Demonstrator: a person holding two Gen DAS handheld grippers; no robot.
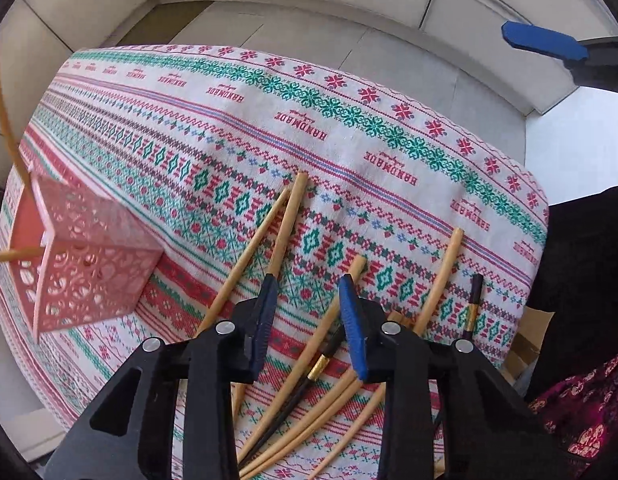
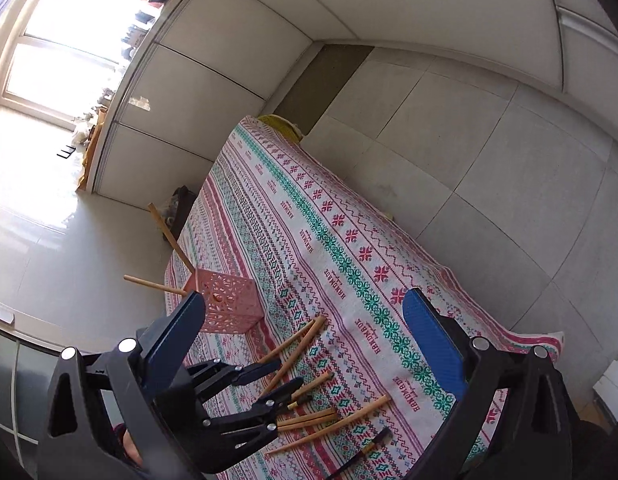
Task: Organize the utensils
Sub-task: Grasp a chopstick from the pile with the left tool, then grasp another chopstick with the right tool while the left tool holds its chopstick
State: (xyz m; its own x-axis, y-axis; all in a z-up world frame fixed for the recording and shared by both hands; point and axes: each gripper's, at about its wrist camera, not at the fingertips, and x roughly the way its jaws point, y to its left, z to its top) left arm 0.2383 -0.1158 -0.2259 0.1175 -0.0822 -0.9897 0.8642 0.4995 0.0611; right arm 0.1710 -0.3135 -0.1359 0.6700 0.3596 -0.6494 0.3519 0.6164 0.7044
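Abt two chopsticks stand in the pink holder (image 2: 225, 306), at 9 o'clock of the loose chopsticks (image 2: 305, 396) on the tablecloth (image 2: 349, 248).

Left gripper (image 1: 309, 312): jaws narrow, straddling the pile, prob gripping nothing yet. Right gripper (image 2: 305, 332): wide, empty. Most remain.

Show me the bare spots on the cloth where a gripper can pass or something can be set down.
Free: the broad stretch of tablecloth beyond the pink basket, out to its far edge, and the strip under the right gripper. Crowded: the near end, where the loose chopsticks lie fanned and crossing, with the left gripper over them.
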